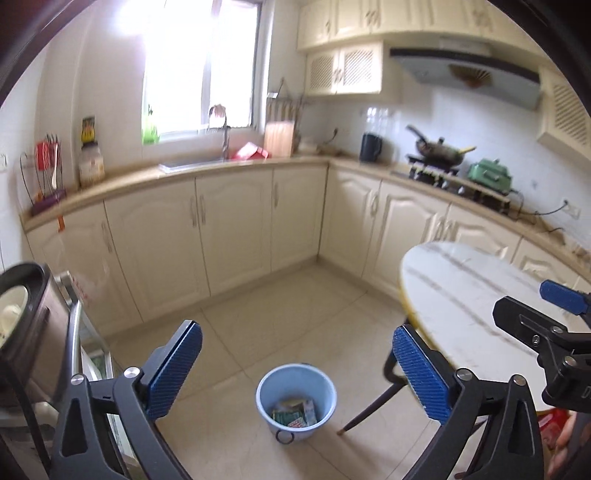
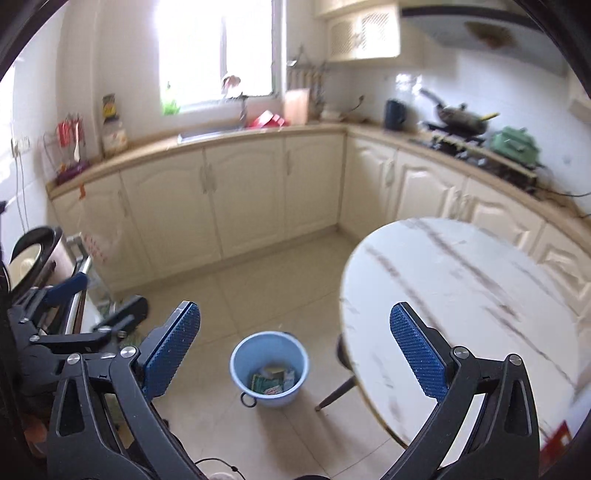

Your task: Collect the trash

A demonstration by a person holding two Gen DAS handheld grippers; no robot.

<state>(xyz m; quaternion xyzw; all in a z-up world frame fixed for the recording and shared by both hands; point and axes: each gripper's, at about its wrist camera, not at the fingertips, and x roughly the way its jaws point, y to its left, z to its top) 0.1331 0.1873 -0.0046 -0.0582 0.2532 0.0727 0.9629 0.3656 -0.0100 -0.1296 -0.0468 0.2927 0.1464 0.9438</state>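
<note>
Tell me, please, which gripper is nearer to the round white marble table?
Right. The right gripper hangs at the round white marble table edge; the left gripper is farther left, beyond it.

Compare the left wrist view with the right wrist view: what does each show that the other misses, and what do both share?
Only the left wrist view shows the upper cupboards above the hood, and the right tool from the side at the right edge, over the table.

Only the right wrist view shows the left tool from the side at the left edge.

Both show the blue bucket on the floor with packets inside, the round marble table, the sink, the wok and open, empty tools.
</note>
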